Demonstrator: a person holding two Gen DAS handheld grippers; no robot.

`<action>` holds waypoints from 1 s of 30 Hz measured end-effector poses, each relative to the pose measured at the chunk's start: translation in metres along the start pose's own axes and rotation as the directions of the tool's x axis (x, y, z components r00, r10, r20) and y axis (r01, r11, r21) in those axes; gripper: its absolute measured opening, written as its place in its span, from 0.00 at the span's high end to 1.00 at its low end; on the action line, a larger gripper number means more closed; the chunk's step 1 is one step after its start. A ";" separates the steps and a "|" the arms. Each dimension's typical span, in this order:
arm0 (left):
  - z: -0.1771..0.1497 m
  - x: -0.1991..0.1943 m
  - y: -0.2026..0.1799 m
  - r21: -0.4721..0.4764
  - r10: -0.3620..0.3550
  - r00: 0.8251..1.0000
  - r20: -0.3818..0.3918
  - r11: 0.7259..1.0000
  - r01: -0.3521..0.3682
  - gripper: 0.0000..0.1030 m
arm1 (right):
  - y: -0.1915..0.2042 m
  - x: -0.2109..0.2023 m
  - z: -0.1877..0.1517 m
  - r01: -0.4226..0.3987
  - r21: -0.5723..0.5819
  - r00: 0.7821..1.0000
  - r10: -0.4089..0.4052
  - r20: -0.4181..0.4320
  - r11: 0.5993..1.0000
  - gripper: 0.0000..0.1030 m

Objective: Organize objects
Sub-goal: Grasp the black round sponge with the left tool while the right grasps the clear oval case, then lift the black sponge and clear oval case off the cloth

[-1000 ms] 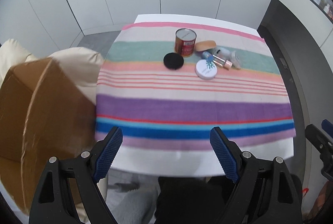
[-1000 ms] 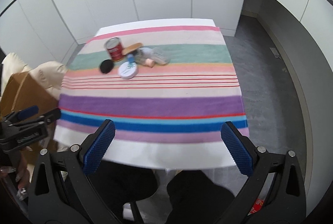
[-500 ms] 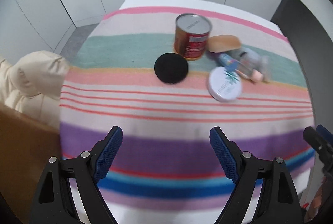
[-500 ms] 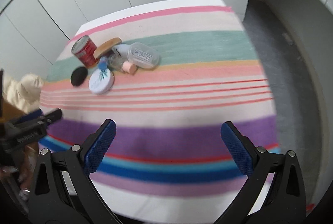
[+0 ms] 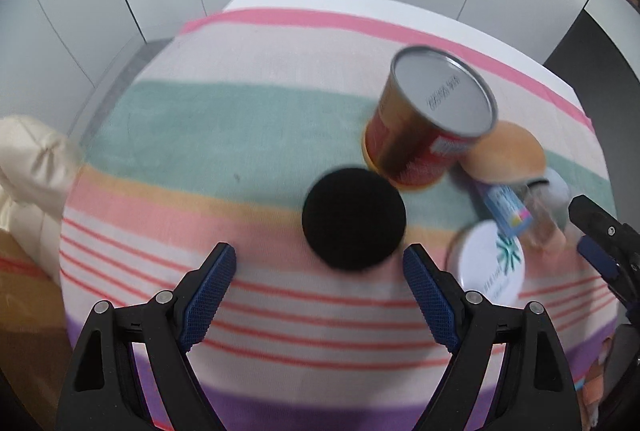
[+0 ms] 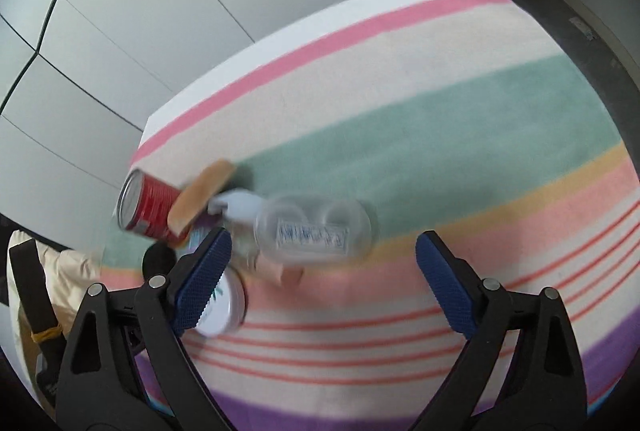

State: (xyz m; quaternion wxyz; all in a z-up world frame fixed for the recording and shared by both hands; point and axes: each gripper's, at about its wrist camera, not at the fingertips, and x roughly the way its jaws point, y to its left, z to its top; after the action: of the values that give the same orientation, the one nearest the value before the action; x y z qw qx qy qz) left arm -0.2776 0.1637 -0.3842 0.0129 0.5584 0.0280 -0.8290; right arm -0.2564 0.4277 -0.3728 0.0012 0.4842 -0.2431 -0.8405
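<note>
one red, silver-topped can (image 5: 424, 135)

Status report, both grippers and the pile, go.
Left gripper open over black disc. Right gripper open, just narrowing, nothing gripped, above clear case. Can crowds the pile.

red tin can (image 5: 428, 127) upright | black round pad (image 5: 354, 217) flat, just before it | white round jar (image 5: 490, 263) | clear plastic case (image 6: 314, 229) | tan sponge (image 5: 506, 151) leaning on can
</note>
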 end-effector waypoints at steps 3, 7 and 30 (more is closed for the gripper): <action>0.006 0.001 -0.006 0.024 0.012 0.999 0.030 1.000 -0.013 0.28 | 0.009 0.005 0.002 0.039 -0.041 0.999 -0.039 0.004 0.998 0.33; 0.009 -0.003 -0.012 0.056 0.015 0.998 0.057 0.998 -0.018 0.56 | 0.014 0.006 -0.001 0.095 -0.090 0.995 -0.094 0.010 0.991 0.40; 0.026 -0.078 -0.010 0.098 0.067 0.992 0.105 0.992 -0.078 0.57 | 0.044 -0.054 0.018 0.209 -0.248 0.978 -0.199 0.062 0.946 0.40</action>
State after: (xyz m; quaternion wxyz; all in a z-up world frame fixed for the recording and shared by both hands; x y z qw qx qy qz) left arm -0.2729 0.1716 -0.3021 0.0159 0.5162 -0.0354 -0.8556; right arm -0.2524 0.4089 -0.3031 -0.0283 0.4876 -0.0825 -0.8687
